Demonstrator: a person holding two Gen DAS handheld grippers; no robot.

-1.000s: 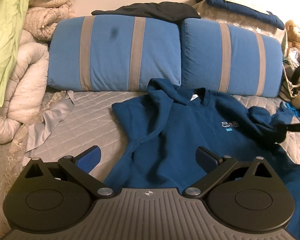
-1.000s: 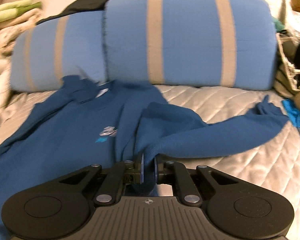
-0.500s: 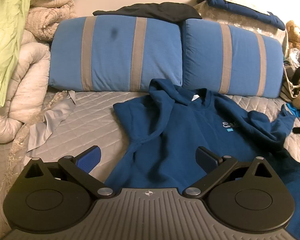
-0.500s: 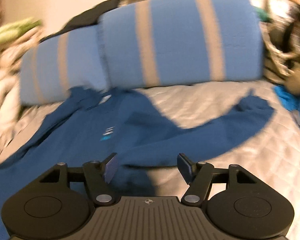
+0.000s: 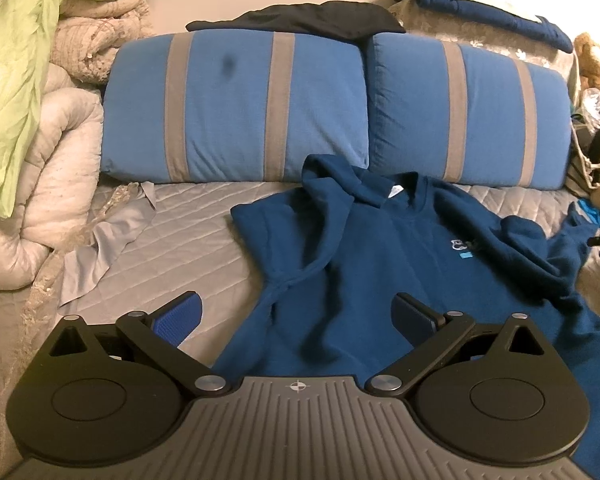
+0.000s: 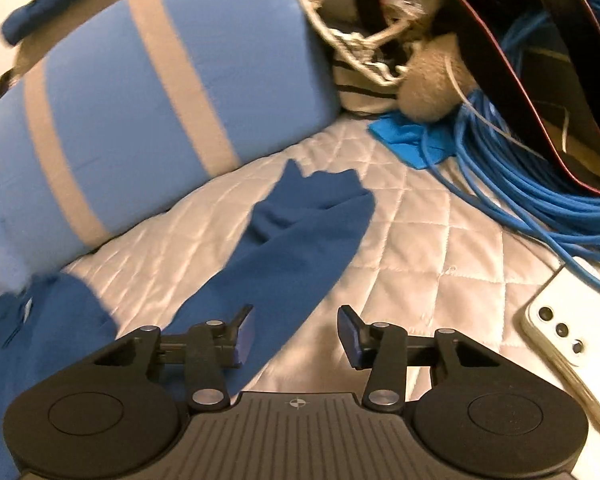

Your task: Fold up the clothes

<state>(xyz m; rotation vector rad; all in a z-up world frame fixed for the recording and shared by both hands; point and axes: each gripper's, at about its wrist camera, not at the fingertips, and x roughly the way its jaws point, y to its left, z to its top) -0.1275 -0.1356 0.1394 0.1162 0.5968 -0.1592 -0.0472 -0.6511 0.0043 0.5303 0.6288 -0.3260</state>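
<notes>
Right claw (image 6: 296,336) now wide apart, sleeve (image 6: 300,236) released onto quilt, left claw (image 5: 296,316) unchanged, wide over sweatshirt (image 5: 360,264)

Bed with grey quilted cover (image 5: 188,240): navy sweatshirt (image 5: 364,272) spread at centre; two blue striped pillows (image 5: 236,108) at 12 o'clock; loose grey cloth (image 5: 104,256) at 9 o'clock; blue cable coil (image 6: 512,184) and white phone (image 6: 572,328) at 3 o'clock.

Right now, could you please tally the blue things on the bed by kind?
Striped blue pillows: 2
Dark blue sweatshirt: 1
Folded navy garment: 1
Blue cable coil: 1
Bright blue cloth: 1
Total: 6
</notes>
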